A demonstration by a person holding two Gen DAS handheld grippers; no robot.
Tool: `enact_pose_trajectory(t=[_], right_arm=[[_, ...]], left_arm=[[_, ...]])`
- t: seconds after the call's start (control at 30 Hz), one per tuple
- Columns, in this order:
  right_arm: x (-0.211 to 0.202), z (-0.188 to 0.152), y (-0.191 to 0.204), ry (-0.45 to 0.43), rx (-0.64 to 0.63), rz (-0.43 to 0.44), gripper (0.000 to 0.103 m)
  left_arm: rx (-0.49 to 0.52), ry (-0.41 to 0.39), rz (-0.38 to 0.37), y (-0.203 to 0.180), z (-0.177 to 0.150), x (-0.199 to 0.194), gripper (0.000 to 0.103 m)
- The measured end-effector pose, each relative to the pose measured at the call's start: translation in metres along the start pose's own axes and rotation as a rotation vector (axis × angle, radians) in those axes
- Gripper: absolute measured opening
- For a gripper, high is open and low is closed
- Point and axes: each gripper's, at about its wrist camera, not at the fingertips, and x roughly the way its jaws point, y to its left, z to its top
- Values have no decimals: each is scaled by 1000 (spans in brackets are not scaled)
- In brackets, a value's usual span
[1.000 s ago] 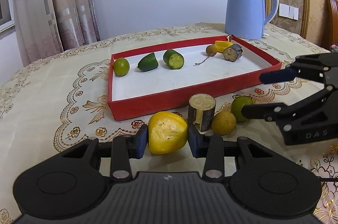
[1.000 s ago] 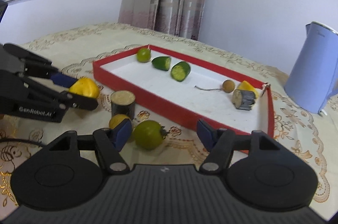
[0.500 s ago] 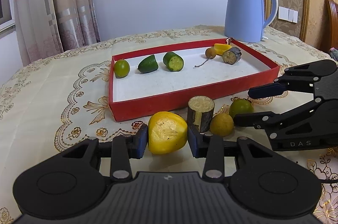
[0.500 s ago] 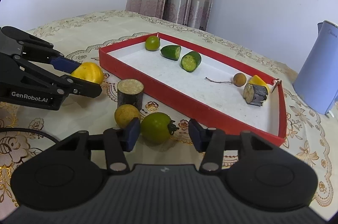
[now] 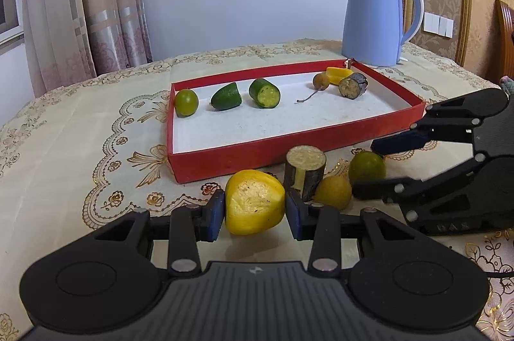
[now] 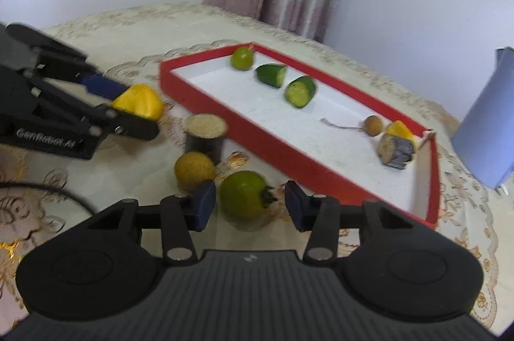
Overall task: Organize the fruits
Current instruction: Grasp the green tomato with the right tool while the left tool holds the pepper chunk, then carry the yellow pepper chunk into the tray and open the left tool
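My left gripper (image 5: 255, 210) is shut on a yellow fruit piece (image 5: 254, 206), held just above the tablecloth in front of the red tray (image 5: 257, 148); it also shows in the right wrist view (image 6: 138, 103). My right gripper (image 6: 247, 204) is open, its fingers on either side of a green fruit (image 6: 244, 194) on the cloth; this green fruit shows in the left wrist view too (image 5: 367, 166). A yellow round fruit (image 6: 193, 170) and a dark-skinned cut stump (image 6: 205, 137) lie beside it.
The red tray holds a green lime (image 5: 185, 102), two cucumber pieces (image 5: 225, 96) (image 5: 264, 93), a brown longan with stem (image 5: 320, 80), a yellow wedge (image 5: 337, 73) and a dark cut piece (image 5: 353, 85). A blue kettle (image 5: 374, 19) stands behind the tray.
My right gripper has moved forward so that its open fingers now flank the green fruit. My left gripper keeps its hold on the yellow piece, about where it was.
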Motion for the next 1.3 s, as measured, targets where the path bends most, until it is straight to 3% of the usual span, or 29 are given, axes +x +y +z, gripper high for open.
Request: enact_pose_trajectory(t=[0.07, 0.17, 0.4, 0.77, 0.97, 1.3], right_arm=[[-5, 0, 0, -29, 20, 31, 50], [-2, 1, 1, -14, 1, -30, 52], [5, -1, 3, 8, -2, -9, 52], [9, -4, 4, 23, 14, 30, 32], [8, -3, 3, 20, 11, 28, 31], [-12, 0, -11, -41, 59, -47, 31]], left_arm=[[-3, -1, 4, 2, 0, -1, 39], [-16, 2, 7, 5, 1, 0, 39], [-18, 0, 3, 5, 0, -1, 39], [-15, -10, 7, 5, 0, -4, 39], [-11, -19, 9, 3, 1, -6, 39], [-35, -41, 3, 6, 6, -13, 39]])
